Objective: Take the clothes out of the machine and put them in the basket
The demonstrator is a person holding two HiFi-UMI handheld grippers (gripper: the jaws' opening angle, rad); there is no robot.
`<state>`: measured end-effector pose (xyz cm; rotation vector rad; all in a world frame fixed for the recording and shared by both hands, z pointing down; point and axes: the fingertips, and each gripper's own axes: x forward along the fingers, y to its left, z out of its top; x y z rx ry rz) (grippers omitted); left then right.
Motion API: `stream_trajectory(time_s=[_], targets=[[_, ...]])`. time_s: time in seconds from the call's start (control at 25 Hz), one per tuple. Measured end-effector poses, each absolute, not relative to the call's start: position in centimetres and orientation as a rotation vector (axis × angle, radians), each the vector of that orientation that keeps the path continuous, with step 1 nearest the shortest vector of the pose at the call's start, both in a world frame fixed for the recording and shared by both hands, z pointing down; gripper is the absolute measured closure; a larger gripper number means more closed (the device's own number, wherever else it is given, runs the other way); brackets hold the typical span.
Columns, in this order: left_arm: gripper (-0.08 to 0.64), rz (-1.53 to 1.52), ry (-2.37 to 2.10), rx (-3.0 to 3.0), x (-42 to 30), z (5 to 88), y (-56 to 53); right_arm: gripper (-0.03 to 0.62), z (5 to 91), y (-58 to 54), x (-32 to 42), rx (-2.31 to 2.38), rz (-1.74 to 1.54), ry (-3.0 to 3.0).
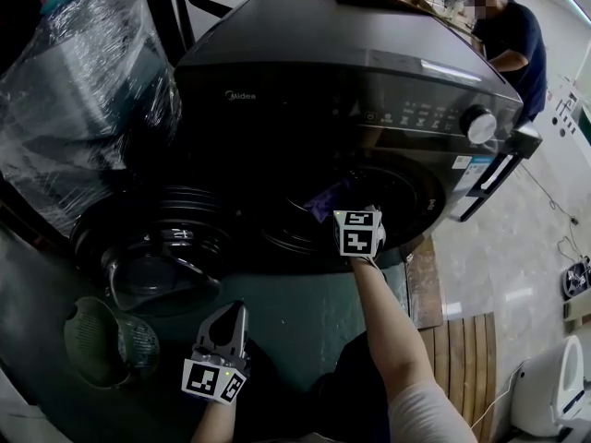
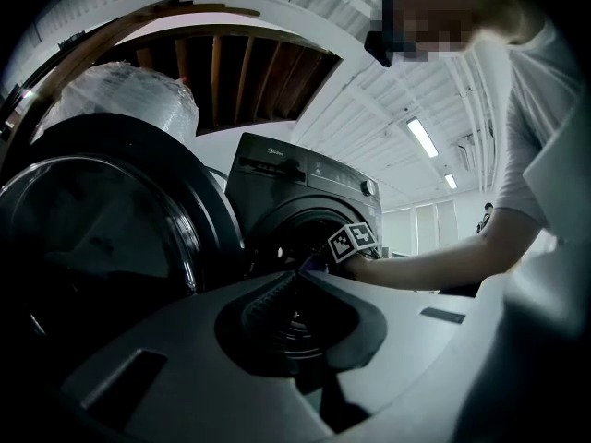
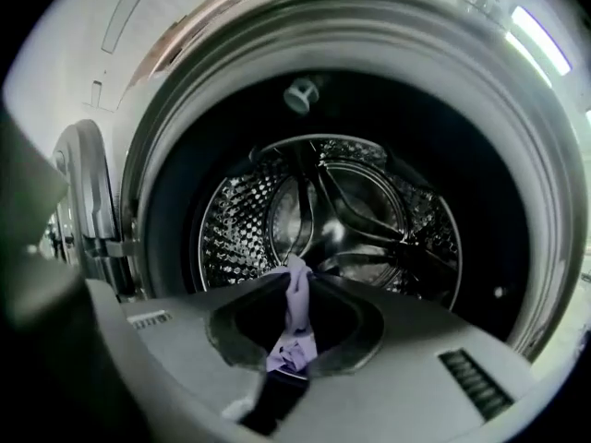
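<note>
Pinching purple cloth (image 3: 295, 305) in right claw (image 3: 300, 268) at washer (image 1: 342, 81) mouth, in front of drum (image 3: 369, 201). Only a strip visible; rest hidden by claw body, same for drum bottom. Left claw (image 2: 297, 275) pressed together, empty, low near open door (image 1: 152, 247). Green basket (image 1: 92, 340) near door, dim. Wrapped bundle (image 1: 83, 90) left of washer.

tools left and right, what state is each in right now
Left tool: closed, nothing in it.
Right tool: closed on a pale purple cloth.
</note>
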<state>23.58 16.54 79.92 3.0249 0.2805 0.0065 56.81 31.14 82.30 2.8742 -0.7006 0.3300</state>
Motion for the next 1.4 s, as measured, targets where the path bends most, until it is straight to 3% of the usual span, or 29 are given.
stream_trajectory(time_s=[1.4], targets=[[0.538,-0.043,0.402,2.999,24.0,77.8,17.7,0.543,76.7,36.1,48.9,2.965,0.354,-0.96]])
